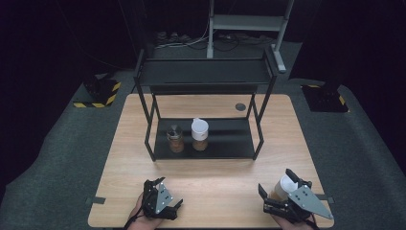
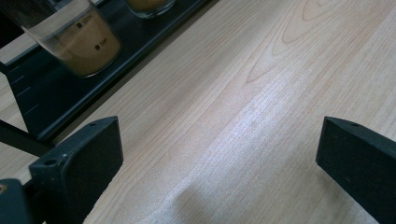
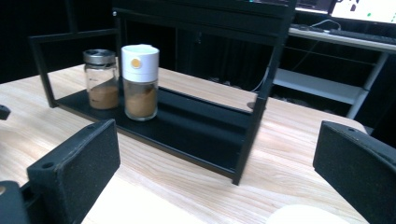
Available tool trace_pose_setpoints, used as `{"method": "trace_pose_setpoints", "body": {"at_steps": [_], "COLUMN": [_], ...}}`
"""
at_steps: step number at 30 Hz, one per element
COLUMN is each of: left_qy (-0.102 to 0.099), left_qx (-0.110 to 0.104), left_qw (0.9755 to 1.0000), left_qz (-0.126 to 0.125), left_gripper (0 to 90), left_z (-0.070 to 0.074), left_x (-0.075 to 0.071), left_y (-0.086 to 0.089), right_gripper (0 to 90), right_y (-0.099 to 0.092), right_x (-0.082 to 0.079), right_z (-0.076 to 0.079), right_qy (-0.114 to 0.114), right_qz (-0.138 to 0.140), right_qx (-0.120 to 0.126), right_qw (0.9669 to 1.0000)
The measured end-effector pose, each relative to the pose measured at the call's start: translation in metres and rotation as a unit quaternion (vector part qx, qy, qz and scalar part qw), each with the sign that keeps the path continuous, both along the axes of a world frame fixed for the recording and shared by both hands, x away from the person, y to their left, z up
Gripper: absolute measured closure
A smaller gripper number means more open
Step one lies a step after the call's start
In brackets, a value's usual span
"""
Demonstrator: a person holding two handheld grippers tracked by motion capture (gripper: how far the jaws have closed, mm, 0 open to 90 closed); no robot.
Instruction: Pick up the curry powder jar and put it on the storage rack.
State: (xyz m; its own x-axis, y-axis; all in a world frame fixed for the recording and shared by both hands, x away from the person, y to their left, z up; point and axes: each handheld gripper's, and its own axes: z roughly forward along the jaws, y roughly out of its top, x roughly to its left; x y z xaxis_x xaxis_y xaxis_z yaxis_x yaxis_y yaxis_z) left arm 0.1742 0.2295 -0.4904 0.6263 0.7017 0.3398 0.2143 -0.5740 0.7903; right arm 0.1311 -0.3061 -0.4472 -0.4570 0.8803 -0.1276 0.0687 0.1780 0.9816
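Spice jars: three. Two on lower shelf of black rack [image 1: 206,143]: metal-lidded glass jar [image 1: 175,139] at shelf's left part, white-capped jar [image 1: 199,134] just beside it on its right. Third jar [image 1: 282,188], white-capped, in front of rack and off to its right, near front edge of bench [image 1: 210,182].
Black rack: one, two shelves.
Hand-held grippers: two, left hand-held gripper [image 1: 152,190] and right hand-held gripper [image 1: 277,188], both in front of rack.
Bench: one.
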Motion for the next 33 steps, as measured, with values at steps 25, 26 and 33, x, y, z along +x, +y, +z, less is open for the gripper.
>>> {"method": "trace_pose_setpoints", "body": {"at_steps": [25,26,33], "left_qy": [0.0,0.0,0.0], "left_qx": [0.0,0.0,-0.001], "left_qw": [1.0,1.0,1.0], "left_qz": [-0.003,-0.003,-0.003], "left_gripper": [1.0,1.0,1.0], "left_z": [0.0,0.0,0.0], "left_x": [0.001,0.001,0.001], "left_y": [0.0,0.0,0.001], "right_gripper": [0.0,0.0,0.0], "right_y": [-0.026,-0.027,-0.029], "right_x": [-0.012,-0.012,-0.013], "right_z": [-0.011,-0.012,-0.017], "right_qy": [0.019,0.021,0.031], "right_qz": [-0.051,-0.053,-0.055], "right_qx": [0.007,0.007,0.006], "right_qw": [0.9985,0.9984,0.998]}}
